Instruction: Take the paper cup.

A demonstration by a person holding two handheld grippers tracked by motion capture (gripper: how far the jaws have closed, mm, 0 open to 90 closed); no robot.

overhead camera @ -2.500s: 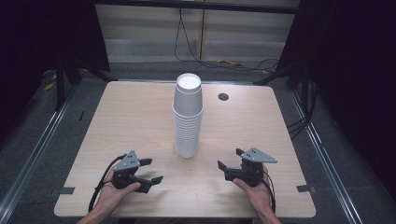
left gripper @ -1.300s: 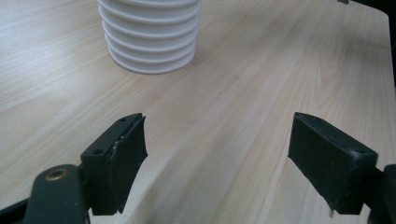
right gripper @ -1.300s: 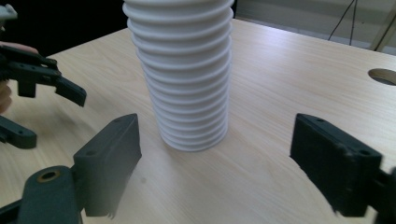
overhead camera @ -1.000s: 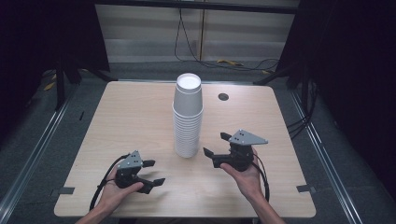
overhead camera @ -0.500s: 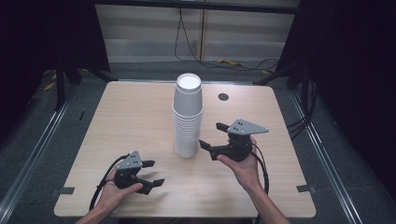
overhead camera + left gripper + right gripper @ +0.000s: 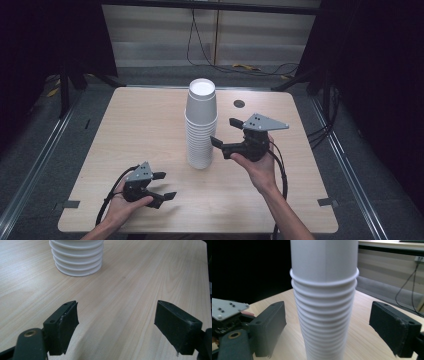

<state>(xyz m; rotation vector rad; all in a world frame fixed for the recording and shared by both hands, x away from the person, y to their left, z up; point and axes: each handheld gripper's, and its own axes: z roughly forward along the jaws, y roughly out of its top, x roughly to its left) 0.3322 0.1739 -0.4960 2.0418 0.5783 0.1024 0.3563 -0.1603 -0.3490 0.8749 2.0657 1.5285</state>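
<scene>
A tall stack of white, thin-walled paper cups (image 6: 201, 125), nested mouth-down so that a column of rolled rims is shown along its side, stands upright near the middle of the pale wooden counter (image 6: 130, 125). It is judged to be very light and easily tipped, being much taller than its base is wide. The walls are likely soft and would be dented by a hard squeeze, while the smooth paper could slip under a weak one. The rolled rims are judged the stiffest places, so a hold just under a rim, taken gently from both sides, would be safest; the top cup could be lifted off only if the cups below it were kept down.

The right tool (image 6: 225, 136) is held raised beside the stack, its jaws spread wide. In the right gripper view the stack (image 6: 324, 315) is seen between the two black jaws, with clear gaps on both sides, so nothing is gripped yet.

The left tool (image 6: 162, 186) is held low over the near left part of the counter, well apart from the stack, with its jaws also apart and empty. In the left gripper view the stack's base (image 6: 77, 260) is seen farther off.

A small dark round disc (image 6: 239, 103) lies on the far side of the counter.
</scene>
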